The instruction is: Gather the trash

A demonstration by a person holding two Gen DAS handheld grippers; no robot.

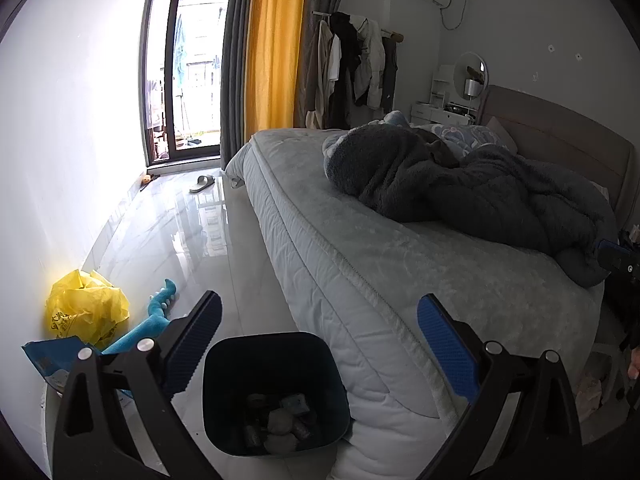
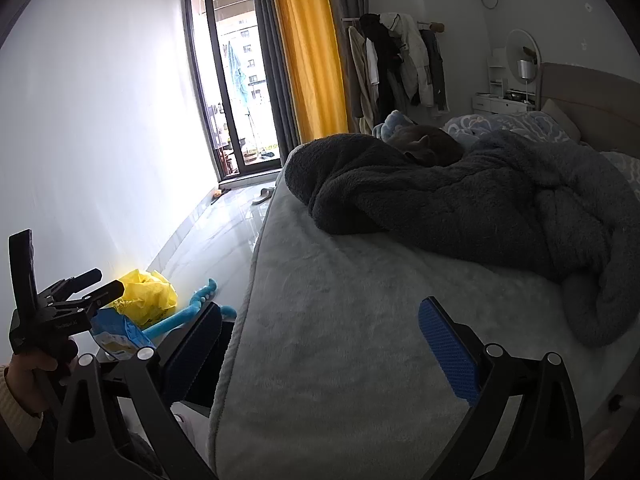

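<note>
My left gripper (image 1: 320, 340) is open and empty, hanging over a dark bin (image 1: 240, 364) that stands on the floor against the bed's side. Several crumpled bits of trash (image 1: 280, 420) lie in the bin's bottom. By the wall lie a crumpled yellow plastic bag (image 1: 86, 308), a flat blue packet (image 1: 44, 356) and a blue plush toy (image 1: 156, 320). My right gripper (image 2: 324, 344) is open with nothing in it, above the pale bed cover (image 2: 360, 320). In the right wrist view the left gripper (image 2: 96, 284) shows at the left, held by a hand (image 2: 24, 364).
The bed (image 1: 360, 248) fills the right side, with a dark fleece blanket (image 1: 480, 200) heaped on it and a grey cat (image 2: 424, 148) curled beside it. A slipper (image 1: 202, 183) lies on the glossy tile floor near the balcony door (image 1: 184, 80). Clothes hang on a rack (image 1: 352, 64).
</note>
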